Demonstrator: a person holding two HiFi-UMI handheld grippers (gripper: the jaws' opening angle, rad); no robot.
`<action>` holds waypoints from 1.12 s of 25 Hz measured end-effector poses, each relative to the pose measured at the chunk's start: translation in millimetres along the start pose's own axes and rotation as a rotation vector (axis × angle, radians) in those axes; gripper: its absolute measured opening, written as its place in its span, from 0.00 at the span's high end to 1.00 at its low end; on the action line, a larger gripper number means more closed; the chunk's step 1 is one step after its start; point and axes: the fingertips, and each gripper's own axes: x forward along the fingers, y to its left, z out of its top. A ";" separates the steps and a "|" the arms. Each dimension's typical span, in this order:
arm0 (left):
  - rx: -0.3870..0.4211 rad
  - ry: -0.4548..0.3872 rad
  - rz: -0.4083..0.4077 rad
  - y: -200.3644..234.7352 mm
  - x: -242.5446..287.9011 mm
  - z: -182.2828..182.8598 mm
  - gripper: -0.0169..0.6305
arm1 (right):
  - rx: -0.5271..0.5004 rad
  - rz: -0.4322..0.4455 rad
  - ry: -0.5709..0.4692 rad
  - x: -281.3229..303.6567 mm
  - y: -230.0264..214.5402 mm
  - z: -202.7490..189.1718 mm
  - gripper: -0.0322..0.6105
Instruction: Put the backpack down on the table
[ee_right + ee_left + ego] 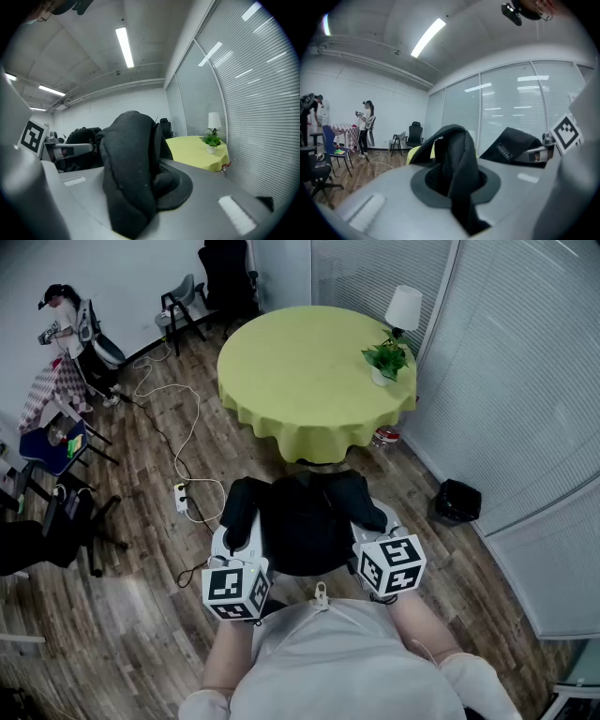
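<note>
I hold a black backpack (302,526) up in front of the person's chest, above the wooden floor and short of the round table (300,371) with its yellow-green cloth. My left gripper (234,545) is shut on the backpack's left shoulder strap (457,164), which rises in a loop between the jaws. My right gripper (375,535) is shut on the right padded strap (129,173), which bulges over the jaws. In the left gripper view the backpack's body (511,145) hangs to the right. The table (197,152) lies ahead in the right gripper view.
A potted plant (384,360) and a white lamp (404,307) stand at the table's right edge. A black bin (458,501) sits by the glass wall with blinds. A power strip (182,496) and cables lie on the floor. Chairs and a person (66,320) are at far left.
</note>
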 end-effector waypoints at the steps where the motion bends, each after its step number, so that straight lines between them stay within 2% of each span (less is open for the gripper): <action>1: 0.000 0.000 -0.003 -0.2 -0.6 0.3 0.92 | 0.000 -0.001 0.001 -0.8 0.6 -0.1 0.90; 20: -0.005 0.035 -0.011 -1.2 14.9 -7.6 0.92 | 0.046 0.000 0.011 7.7 -12.5 -6.6 0.90; 28: -0.037 0.070 -0.024 28.6 33.1 -14.4 0.92 | 0.073 -0.004 0.036 39.4 -7.0 -9.8 0.90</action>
